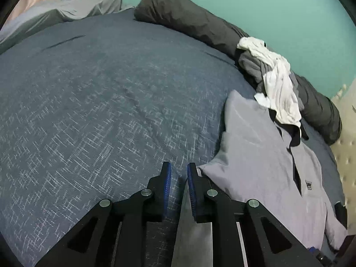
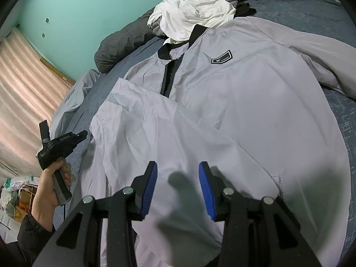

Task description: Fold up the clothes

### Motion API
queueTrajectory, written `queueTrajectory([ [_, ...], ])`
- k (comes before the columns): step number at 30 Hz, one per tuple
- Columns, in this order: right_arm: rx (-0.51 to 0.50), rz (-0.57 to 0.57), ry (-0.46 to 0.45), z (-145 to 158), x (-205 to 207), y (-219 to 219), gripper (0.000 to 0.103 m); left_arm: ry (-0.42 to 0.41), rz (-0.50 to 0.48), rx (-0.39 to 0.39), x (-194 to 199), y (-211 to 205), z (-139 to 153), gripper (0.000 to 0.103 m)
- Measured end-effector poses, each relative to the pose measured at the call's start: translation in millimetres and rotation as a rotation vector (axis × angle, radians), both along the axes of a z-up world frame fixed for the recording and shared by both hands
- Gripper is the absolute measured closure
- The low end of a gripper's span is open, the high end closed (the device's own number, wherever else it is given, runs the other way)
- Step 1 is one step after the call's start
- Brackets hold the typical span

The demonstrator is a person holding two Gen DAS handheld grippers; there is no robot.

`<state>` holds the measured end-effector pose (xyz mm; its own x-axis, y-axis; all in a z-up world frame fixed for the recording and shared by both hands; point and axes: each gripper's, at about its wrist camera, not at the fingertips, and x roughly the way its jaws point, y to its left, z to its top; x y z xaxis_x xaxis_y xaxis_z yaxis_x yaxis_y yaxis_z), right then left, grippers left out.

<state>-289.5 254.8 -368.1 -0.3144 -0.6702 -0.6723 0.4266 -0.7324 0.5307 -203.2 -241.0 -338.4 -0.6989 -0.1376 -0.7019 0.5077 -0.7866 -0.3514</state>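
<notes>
Grey jacket (image 2: 222, 111) lies flat on bed (image 2: 311, 11), collar far, hem toward you. Your right gripper (image 2: 178, 189) hovers above it, jaws apart, nearer; left gripper (image 1: 179, 182) beside its sleeve, jaws nearly together, empty.

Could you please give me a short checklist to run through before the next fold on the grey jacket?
1. Jacket lies front up on the bed cover, badge visible: ok.
2. One sleeve already folded across the body: ok.
3. The other sleeve folded in: not ok, it lies spread out to the side.
4. Collar free: not ok, the white garment lies against it.
5. Right gripper open, empty, above the lower jacket: ok.
6. Left gripper empty: ok, fingers slightly apart over the bed cover beside the jacket; whether it touches the fabric, cannot tell.
</notes>
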Motion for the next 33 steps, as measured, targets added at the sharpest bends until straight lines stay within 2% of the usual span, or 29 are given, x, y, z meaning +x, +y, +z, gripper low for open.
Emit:
queueTrajectory([
  [1,0.000,-0.001,0.000,0,0,0,0.064,0.013,-0.030,0.004,-3,3,2,0.077],
  [3,0.000,0.000,0.000,0,0,0,0.064,0.027,-0.074,0.002,-12,13,5,0.061],
  [5,0.000,0.001,0.002,0,0,0,0.064,0.036,-0.108,-0.005,-21,20,7,0.052],
  [6,0.000,0.001,0.003,0,0,0,0.064,0.036,-0.121,-0.011,-24,23,7,0.051],
  [11,-0.002,-0.004,0.000,0,-1,2,0.064,-0.024,-0.148,-0.063,-30,24,-9,0.052],
  [13,-0.003,-0.005,-0.002,0,-2,2,0.064,-0.033,-0.151,-0.038,-31,19,-18,0.072],
  [15,-0.003,-0.003,-0.002,0,-2,2,0.064,-0.039,-0.137,-0.019,-30,15,-23,0.085],
  [19,-0.004,-0.001,-0.001,0,-2,2,0.064,-0.033,-0.108,0.009,-27,9,-25,0.089],
  [23,-0.002,0.000,-0.003,0,-3,1,0.064,-0.023,-0.098,0.026,-26,8,-23,0.086],
  [25,0.000,-0.002,0.001,1,-3,2,0.064,-0.019,-0.088,0.022,-27,11,-20,0.081],
  [27,0.004,-0.009,0.008,3,-3,4,0.064,-0.014,-0.066,0.019,-24,13,-15,0.068],
  [31,0.023,-0.055,0.046,17,-8,17,0.064,-0.003,-0.066,0.009,-9,22,-4,0.067],
  [33,0.043,-0.096,0.067,25,-11,30,0.064,-0.005,-0.080,-0.006,1,31,2,0.063],
])
